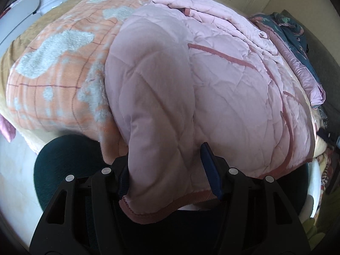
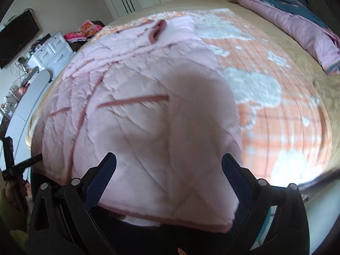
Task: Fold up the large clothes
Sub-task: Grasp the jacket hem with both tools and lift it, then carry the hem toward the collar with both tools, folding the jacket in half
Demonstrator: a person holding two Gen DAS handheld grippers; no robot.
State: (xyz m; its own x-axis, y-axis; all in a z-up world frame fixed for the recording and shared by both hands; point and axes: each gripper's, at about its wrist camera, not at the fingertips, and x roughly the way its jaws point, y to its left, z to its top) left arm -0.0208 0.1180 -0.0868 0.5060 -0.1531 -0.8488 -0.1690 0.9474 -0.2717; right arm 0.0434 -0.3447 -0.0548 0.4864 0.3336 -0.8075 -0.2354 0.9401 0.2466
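Pinched between the fingers of the left hand-held gripper [image 1: 167, 167], a padded fold of the pink quilted garment [image 1: 212, 89] bulges up; the right hand-held gripper [image 2: 169, 177] stands wide over the hem, pressing nothing. Spread on the bed [image 2: 301, 89] over an orange blanket [image 2: 276, 127], the garment looks light, soft and bulky, best taken by its darker bound hem. Only the right view shows its collar; only the left shows the grip.
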